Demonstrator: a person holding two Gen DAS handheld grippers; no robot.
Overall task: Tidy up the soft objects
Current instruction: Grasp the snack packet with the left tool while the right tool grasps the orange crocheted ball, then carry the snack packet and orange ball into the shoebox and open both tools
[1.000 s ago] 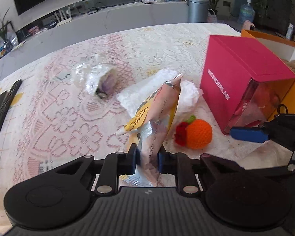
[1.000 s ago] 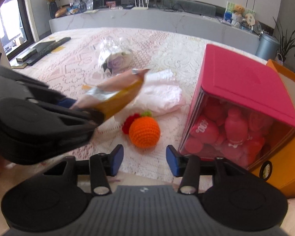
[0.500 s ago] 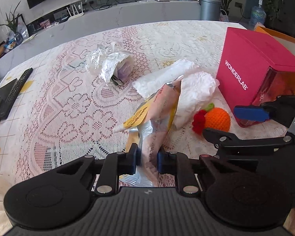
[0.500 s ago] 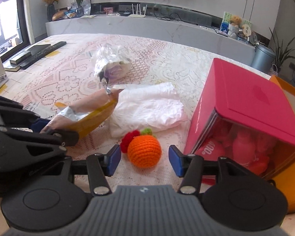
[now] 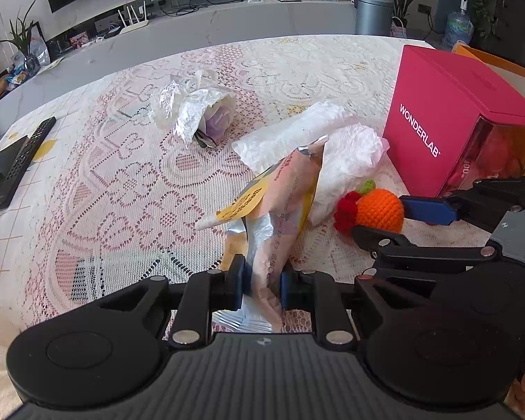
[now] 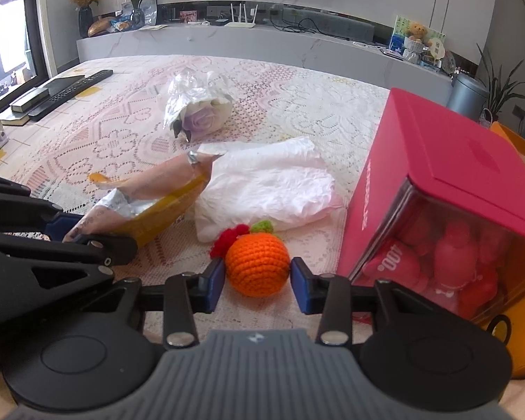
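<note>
Right wrist view: I log the lace-patterned pink-and-cream tablecloth (image 6: 129, 140) first, flat and perforated. On it, the rigid magenta cardboard box with a clear plastic front (image 6: 448, 161) shows red pouches inside; the left wrist view gives me only its "WONDERLAB" side. Next, the crumpled white plastic bag (image 6: 269, 185), soft and wrinkled. Then the crinkly clear cellophane bundle around a pale purple fabric rose (image 6: 199, 112), well apart from the rest. My left gripper (image 5: 261, 285) is clamped tight on the glossy pink-and-yellow foil snack pouch (image 5: 287, 189), which tilts up off the cloth. My right gripper (image 6: 257, 280) stands wide, its blue pads flanking the round orange crocheted fruit with a red and green tuft (image 6: 257, 262) without clear contact. Left wrist view confirms one pad beside the fruit; the other is hidden there.
</note>
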